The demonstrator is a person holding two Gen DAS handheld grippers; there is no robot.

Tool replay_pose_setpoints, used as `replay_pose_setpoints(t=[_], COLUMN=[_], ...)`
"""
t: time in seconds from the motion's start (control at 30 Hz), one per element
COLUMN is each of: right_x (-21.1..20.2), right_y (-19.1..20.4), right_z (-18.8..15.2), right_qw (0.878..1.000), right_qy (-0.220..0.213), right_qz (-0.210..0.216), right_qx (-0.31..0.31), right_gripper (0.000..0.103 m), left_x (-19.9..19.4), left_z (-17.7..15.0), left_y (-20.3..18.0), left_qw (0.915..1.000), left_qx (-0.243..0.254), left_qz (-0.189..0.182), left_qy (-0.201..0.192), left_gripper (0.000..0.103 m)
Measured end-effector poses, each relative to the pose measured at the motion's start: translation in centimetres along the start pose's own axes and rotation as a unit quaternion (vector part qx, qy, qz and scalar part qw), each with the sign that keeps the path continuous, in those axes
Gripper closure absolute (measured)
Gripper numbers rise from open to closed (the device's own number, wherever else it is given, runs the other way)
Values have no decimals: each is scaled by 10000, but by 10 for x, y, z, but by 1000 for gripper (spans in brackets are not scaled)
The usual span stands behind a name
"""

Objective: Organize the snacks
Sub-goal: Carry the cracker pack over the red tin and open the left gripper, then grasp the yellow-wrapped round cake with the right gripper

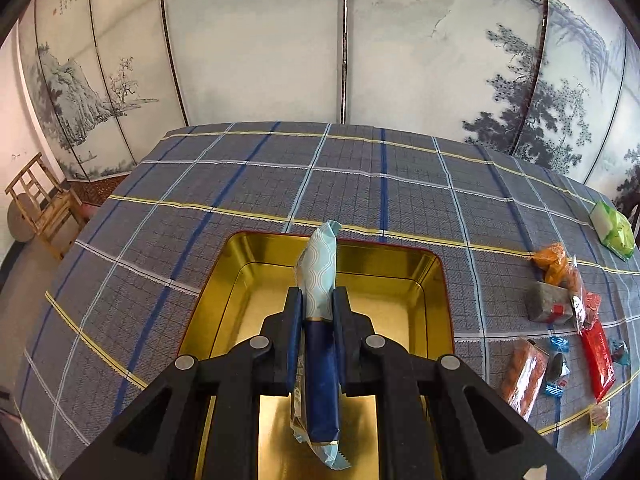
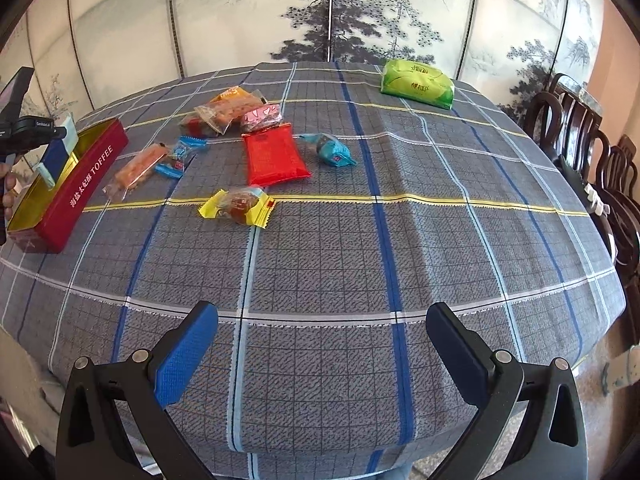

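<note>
While the painted folding screen [image 2: 328, 8] fills the far side of the room, we work over a round table under a grey plaid cloth [image 2: 320, 248]. At its left sits a red toffee tin [image 1: 224, 276] with a gold inside. Our left gripper [image 1: 317, 300] is clamped on a blue wafer bar [image 1: 320, 276] above the tin. Our right gripper [image 2: 322, 344] hangs wide apart, holding nothing, over the near cloth. Loose snacks [image 2: 276, 156] lie scattered mid-table, a green tissue pack [image 2: 418, 84] far right.
</note>
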State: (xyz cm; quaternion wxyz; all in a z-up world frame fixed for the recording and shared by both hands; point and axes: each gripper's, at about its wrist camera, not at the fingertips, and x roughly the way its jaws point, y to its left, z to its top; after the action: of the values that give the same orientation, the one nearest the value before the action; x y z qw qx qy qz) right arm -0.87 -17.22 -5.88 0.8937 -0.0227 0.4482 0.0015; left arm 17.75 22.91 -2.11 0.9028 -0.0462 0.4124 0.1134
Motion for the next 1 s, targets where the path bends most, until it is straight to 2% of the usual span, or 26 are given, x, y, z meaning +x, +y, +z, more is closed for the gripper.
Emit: replay_pose_setpoints(t=[0.3, 0.8, 0.83, 0.87, 0.93, 1.0], right_x=[2, 11, 11, 12, 13, 12], right_y=[7, -4, -5, -6, -5, -5], right_z=[1, -2, -2, -3, -3, -3], right_qw=[9999, 9999, 9998, 9998, 9998, 9998], right_qy=[55, 145, 156, 171, 178, 152], right_qz=[-15, 59, 78, 93, 103, 83], right_qx=[-107, 53, 74, 84, 71, 44], right_gripper=[0, 0, 0, 0, 0, 0], left_x=[24, 40, 38, 36, 25, 12], left_z=[4, 13, 13, 13, 15, 18], left_y=[9, 5, 4, 3, 4, 3], left_qw=[9995, 9992, 9993, 9994, 9993, 9994], left_qx=[-208, -212, -182, -190, -335, -328], left_qz=[25, 61, 64, 78, -100, -72], left_qy=[249, 347, 310, 292, 117, -101], left_gripper=[91, 89, 84, 65, 40, 37])
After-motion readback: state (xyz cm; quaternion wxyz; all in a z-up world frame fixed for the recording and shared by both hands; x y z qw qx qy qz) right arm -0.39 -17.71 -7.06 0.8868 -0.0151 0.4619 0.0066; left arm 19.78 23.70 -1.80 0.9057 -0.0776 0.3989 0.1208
